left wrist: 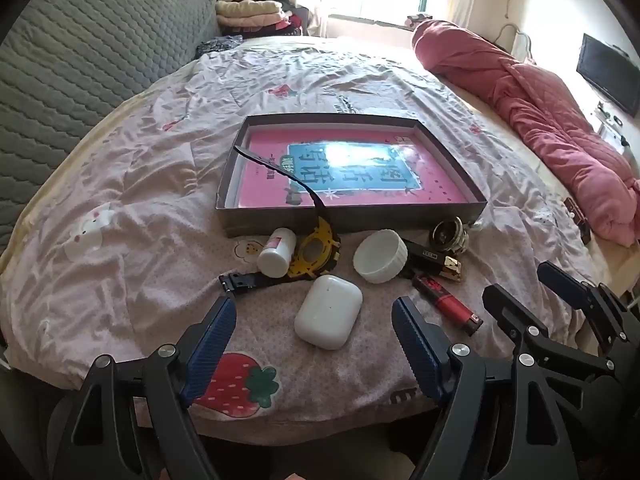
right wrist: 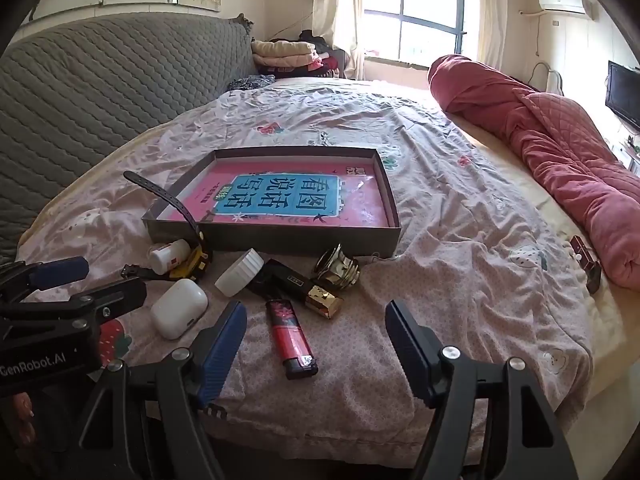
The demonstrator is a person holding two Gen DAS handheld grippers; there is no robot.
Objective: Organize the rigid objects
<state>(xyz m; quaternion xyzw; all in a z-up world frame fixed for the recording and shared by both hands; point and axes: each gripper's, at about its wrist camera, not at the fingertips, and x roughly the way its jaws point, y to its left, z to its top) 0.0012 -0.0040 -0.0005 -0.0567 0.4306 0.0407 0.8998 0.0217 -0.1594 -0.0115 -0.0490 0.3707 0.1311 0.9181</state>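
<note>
A shallow grey box (left wrist: 352,218) (right wrist: 280,240) with a pink book in it lies on the bed. In front of it lie a white earbud case (left wrist: 329,312) (right wrist: 179,308), a red lighter (left wrist: 448,304) (right wrist: 291,336), a white cap (left wrist: 380,255) (right wrist: 239,272), a small white bottle (left wrist: 276,252) (right wrist: 168,255), a yellow watch with a black strap (left wrist: 316,250) (right wrist: 196,262), a black and gold lighter (left wrist: 434,260) (right wrist: 308,286) and a metal lens piece (left wrist: 450,236) (right wrist: 336,268). My left gripper (left wrist: 314,322) stands open just short of the earbud case. My right gripper (right wrist: 316,324) (left wrist: 532,284) stands open around the red lighter's near end, apart from it.
A rolled red quilt (left wrist: 532,120) (right wrist: 560,152) lies along the bed's right side. A grey quilted headboard (left wrist: 80,52) (right wrist: 100,76) rises on the left. Folded clothes (right wrist: 284,54) sit by the window. A small dark red box (right wrist: 588,264) rests near the bed's right edge.
</note>
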